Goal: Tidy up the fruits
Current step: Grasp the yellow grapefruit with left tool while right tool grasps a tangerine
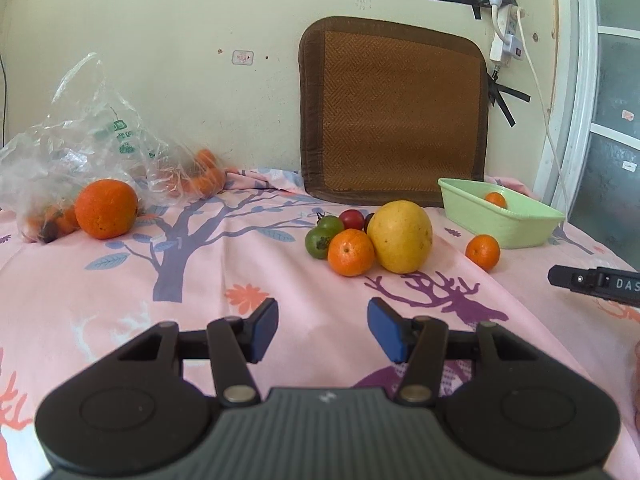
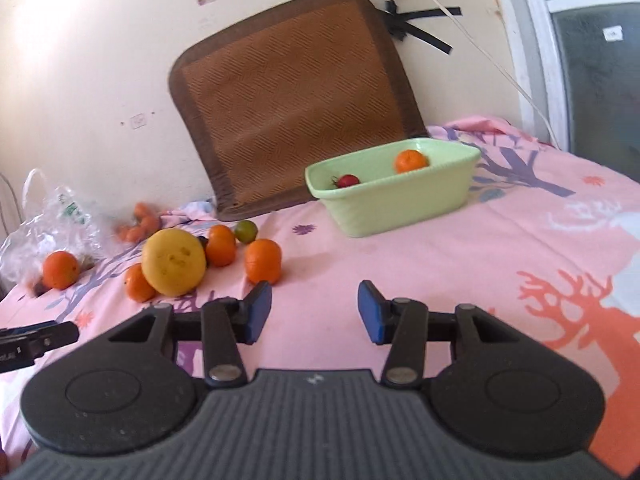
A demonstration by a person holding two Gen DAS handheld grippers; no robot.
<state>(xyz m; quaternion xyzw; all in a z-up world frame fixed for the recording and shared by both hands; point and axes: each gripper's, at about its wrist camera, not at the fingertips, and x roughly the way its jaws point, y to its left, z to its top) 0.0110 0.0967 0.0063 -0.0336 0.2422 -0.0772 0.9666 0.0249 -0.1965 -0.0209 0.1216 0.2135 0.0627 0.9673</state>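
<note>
At my ten o'clock, small orange fruits (image 1: pixel 60 218) blur behind the crumpled clear plastic bag (image 1: pixel 76 140); I can't count them.

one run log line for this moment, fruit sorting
left gripper: open, empty | right gripper: open, empty | green bin: one orange, one red fruit | yellow fruit: on cloth

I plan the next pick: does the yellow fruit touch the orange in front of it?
Touching. In the left wrist view, the yellow fruit and the orange meet with no cloth between.
</note>
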